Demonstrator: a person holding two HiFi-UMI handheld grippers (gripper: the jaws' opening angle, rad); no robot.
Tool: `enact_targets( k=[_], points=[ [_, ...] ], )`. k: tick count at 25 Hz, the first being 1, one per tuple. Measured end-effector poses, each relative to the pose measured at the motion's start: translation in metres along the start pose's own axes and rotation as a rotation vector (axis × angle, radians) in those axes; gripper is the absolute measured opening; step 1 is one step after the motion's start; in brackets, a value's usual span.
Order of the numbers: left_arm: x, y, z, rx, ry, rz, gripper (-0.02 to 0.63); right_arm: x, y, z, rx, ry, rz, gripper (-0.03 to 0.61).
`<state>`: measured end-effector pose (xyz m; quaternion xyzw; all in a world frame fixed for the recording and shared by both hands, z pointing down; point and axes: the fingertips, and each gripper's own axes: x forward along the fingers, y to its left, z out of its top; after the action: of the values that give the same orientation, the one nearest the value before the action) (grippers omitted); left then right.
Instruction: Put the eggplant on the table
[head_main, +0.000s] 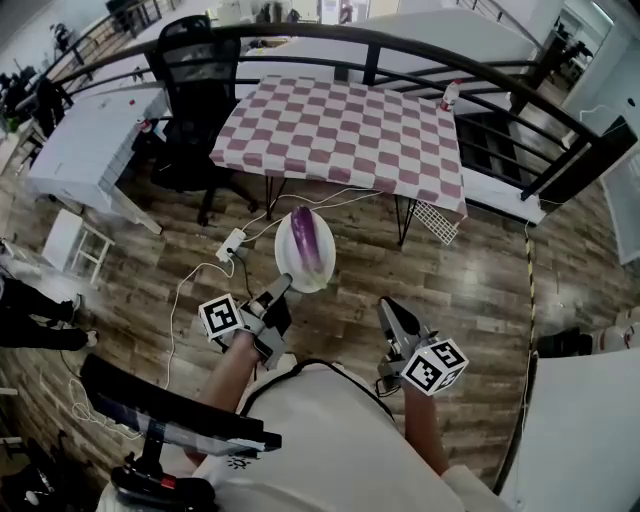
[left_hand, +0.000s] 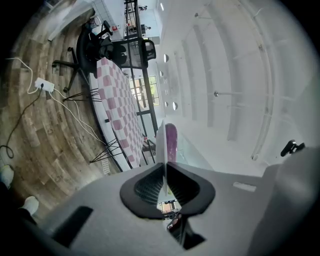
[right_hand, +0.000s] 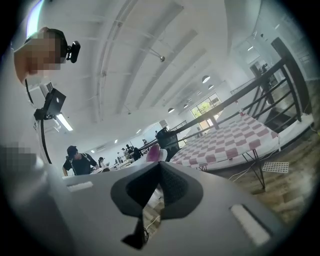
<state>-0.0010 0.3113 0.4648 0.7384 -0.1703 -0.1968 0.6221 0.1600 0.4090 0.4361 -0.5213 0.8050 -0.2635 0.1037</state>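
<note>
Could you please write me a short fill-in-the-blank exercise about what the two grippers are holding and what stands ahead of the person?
1. The left gripper is shut on the rim of a white ____.
2. On that plate lies a purple ____.
3. The right gripper is shut and holds ____.
4. Beside the checkered table stands a black office ____.

Missing words: plate; eggplant; nothing; chair.

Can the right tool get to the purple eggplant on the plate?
Probably yes. The eggplant lies on the plate that the left tool holds up, and only open air separates it from the right tool, whose jaws are shut.
</note>
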Motion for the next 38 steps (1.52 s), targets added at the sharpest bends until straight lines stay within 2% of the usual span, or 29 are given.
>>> enact_targets(
  k=[10, 25, 38],
  points=[
    [0.008, 0.002, -0.027, -0.006, 0.009, 0.001, 0.032, -0.03, -0.017, -0.002, 0.054, -0.015, -0.008, 0.008],
    [0.016, 0.004, -0.077, 0.003, -0.012, 0.006, 0.035, -0.077, -0.041, -0.008, 0.074, -0.012, 0.005, 0.007],
    [0.017, -0.002, -0.073, 0.016, -0.055, 0.013, 0.037, -0.078, -0.051, -0.012, 0.089, 0.008, 0.026, 0.008]
  ],
)
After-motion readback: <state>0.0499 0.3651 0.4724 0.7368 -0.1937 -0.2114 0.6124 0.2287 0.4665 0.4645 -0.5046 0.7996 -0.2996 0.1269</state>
